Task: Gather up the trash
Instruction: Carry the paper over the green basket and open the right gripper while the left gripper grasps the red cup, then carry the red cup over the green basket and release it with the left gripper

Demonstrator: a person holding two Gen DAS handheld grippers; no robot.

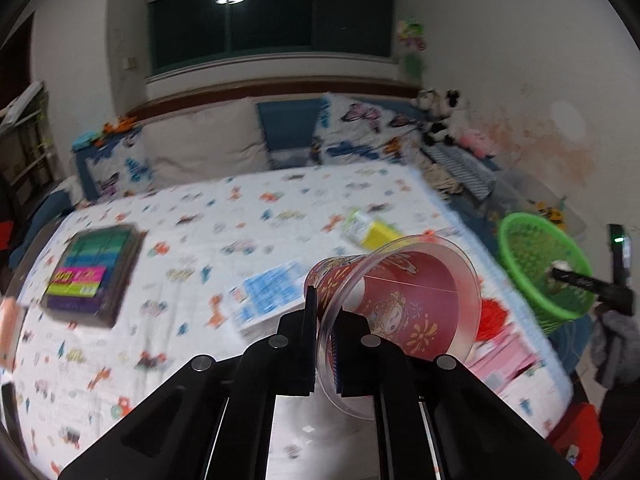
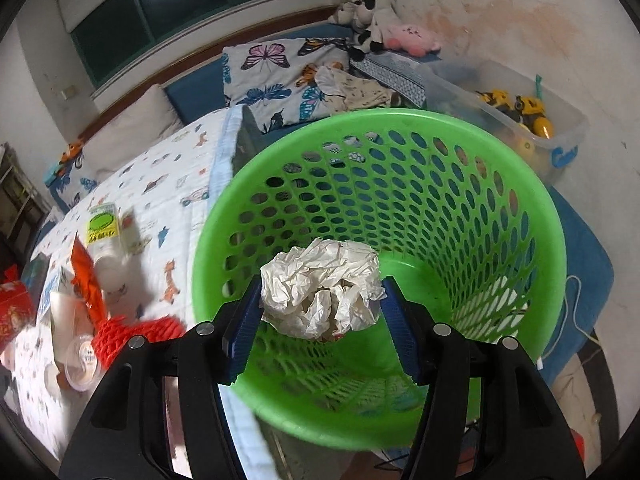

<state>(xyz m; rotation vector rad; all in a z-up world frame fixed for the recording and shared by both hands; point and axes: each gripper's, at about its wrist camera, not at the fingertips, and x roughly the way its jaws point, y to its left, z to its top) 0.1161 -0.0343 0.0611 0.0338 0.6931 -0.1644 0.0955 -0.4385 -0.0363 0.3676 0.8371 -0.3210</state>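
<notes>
My left gripper (image 1: 326, 314) is shut on the rim of a clear plastic cup with a red printed liner (image 1: 408, 300). The cup hangs tilted above the patterned bedspread (image 1: 192, 216), its mouth turned toward the camera. My right gripper (image 2: 320, 300) holds a crumpled ball of white paper (image 2: 320, 280) between its blue pads (image 2: 244, 320), directly over the mouth of the green mesh basket (image 2: 400, 120). In the left wrist view the basket (image 1: 532, 256) stands off the bed's right edge.
On the bed lie a yellow-green carton (image 1: 372, 230), a blue-and-white leaflet (image 1: 268, 292), a box of coloured blocks (image 1: 92, 268), red mesh netting (image 2: 132, 332), an orange wrapper (image 2: 84, 272) and a green-labelled bottle (image 2: 104, 228). A clear toy bin (image 2: 520, 120) sits behind the basket.
</notes>
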